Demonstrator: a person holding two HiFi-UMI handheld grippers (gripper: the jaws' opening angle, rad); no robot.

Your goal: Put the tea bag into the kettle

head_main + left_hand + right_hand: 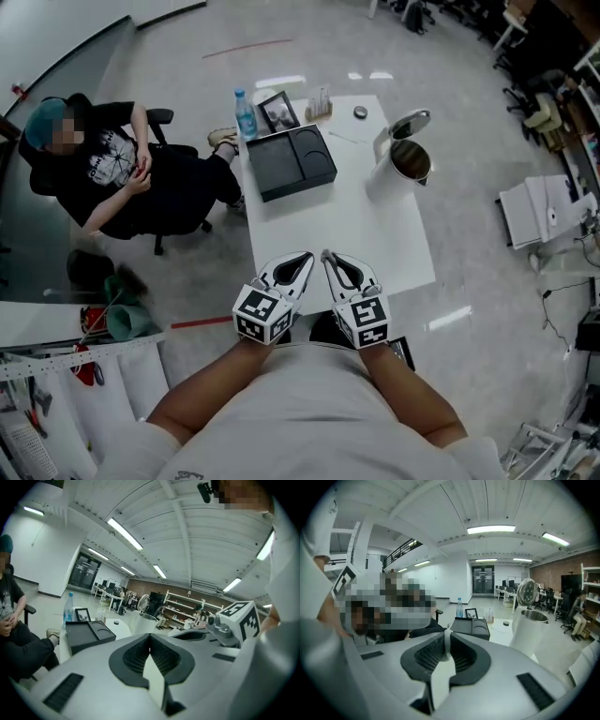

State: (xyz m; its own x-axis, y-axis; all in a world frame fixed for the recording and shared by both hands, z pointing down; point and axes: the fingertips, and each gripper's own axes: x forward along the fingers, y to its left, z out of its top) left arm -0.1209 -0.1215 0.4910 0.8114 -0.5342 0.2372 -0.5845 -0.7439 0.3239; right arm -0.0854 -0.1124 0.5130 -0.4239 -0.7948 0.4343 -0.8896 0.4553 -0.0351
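Hovering shut, empty: L-gripper [308, 255], R-gripper [326, 253]

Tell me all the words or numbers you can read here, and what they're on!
Nothing here can be read.
Water bottle label: too small.
Framed picture: too small.
Seated person's shirt print: blurred.
Marker cubes: black-and-white squares, no letters.

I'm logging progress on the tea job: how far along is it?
Done: only that the kettle stands on the table with its lid open. In hand: nothing I can make out; the left tool and right tool are closed, at the table's near edge, away from the kettle. Left: fetch the tea bag and drop it in.
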